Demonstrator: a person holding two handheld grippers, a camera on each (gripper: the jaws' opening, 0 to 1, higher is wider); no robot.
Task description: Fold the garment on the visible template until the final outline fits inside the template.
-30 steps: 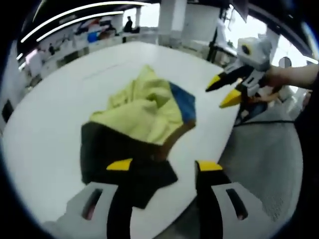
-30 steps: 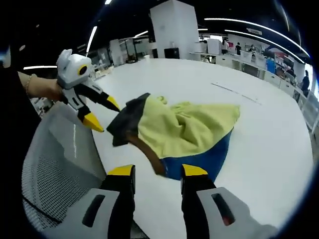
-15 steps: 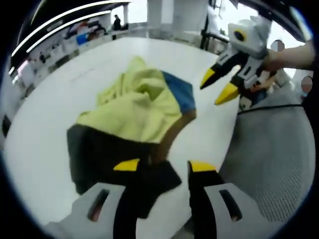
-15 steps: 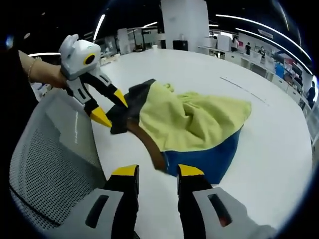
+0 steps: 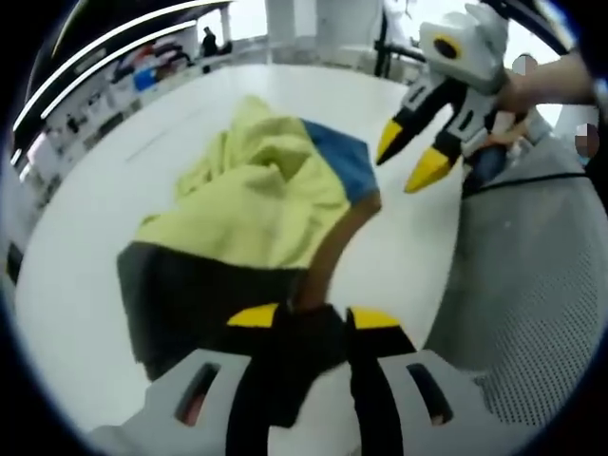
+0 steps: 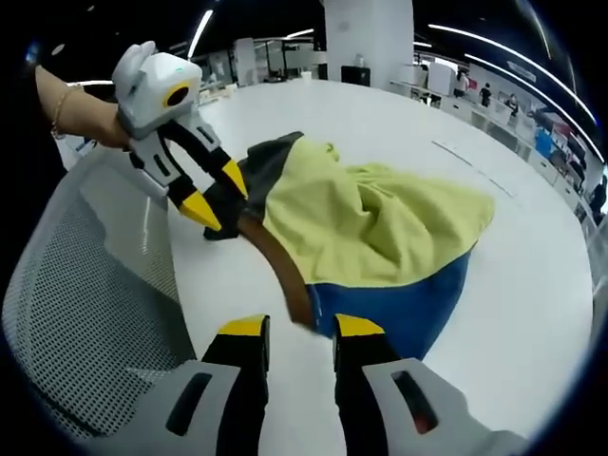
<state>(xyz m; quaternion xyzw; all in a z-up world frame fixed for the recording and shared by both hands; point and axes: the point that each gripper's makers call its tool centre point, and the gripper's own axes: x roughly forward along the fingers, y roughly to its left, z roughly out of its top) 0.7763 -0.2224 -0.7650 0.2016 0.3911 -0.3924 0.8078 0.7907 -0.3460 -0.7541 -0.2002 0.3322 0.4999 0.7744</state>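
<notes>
A crumpled garment [image 5: 256,204] of yellow, blue and black cloth with a brown band lies on the white table [image 5: 85,237]. Its black corner [image 5: 294,347] lies between the fingers of my left gripper [image 5: 312,318], which stands open. In the right gripper view the left gripper [image 6: 218,193] hangs open at the black corner [image 6: 252,176]. My right gripper [image 6: 300,327] is open, with the brown band's end and the blue hem [image 6: 418,304] just ahead of its tips. The right gripper [image 5: 408,157] also hovers open beside the blue part [image 5: 342,166].
A grey mesh chair [image 6: 85,313] stands against the table's near edge, also seen as the mesh chair [image 5: 532,285]. A faint line [image 6: 465,157] marks the table beyond the garment. Office desks and a white pillar [image 6: 366,38] stand far behind.
Both grippers have come closer to the garment. The jaws of each have narrowed, and the black corner now lies between the left gripper's fingers.
</notes>
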